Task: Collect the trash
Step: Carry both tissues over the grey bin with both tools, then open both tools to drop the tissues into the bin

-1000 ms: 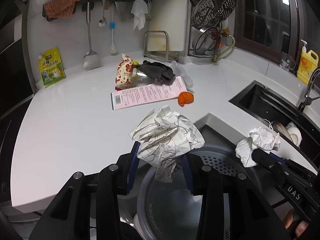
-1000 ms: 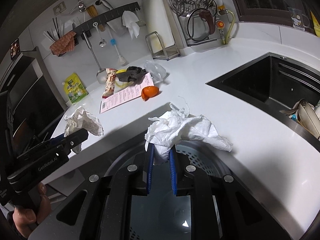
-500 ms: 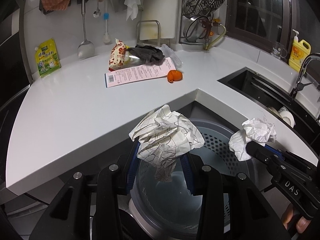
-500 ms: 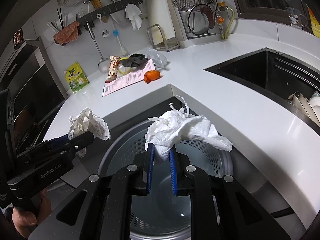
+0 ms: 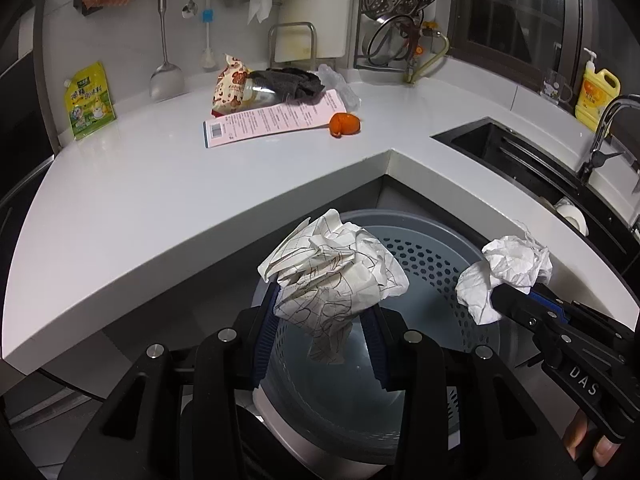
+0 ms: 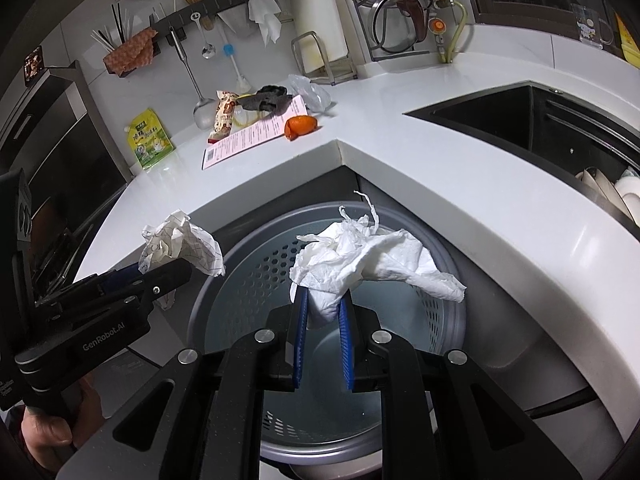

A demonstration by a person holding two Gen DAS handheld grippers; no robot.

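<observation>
Holding crumpled lined paper [image 5: 334, 268] pinched tight, left hand-held gripper [image 5: 320, 344] over grey perforated bin [image 5: 436, 252]. Right hand-held gripper [image 6: 323, 334] clamped on white tissue [image 6: 372, 256], also above bin. Beyond bin, white surface [image 5: 160, 176] carries pink sheet [image 5: 272, 120], orange peel [image 5: 344, 125], snack bag [image 5: 230, 90].

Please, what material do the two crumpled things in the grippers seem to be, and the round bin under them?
Left wad: stiff matte paper with a printed line pattern; its creases are sharp. Right wad: soft white tissue or paper towel, probably; it is limp, with wispy torn edges. Bin: grey plastic, it seems, semi-matte, with moulded hexagonal holes in its wall.
</observation>
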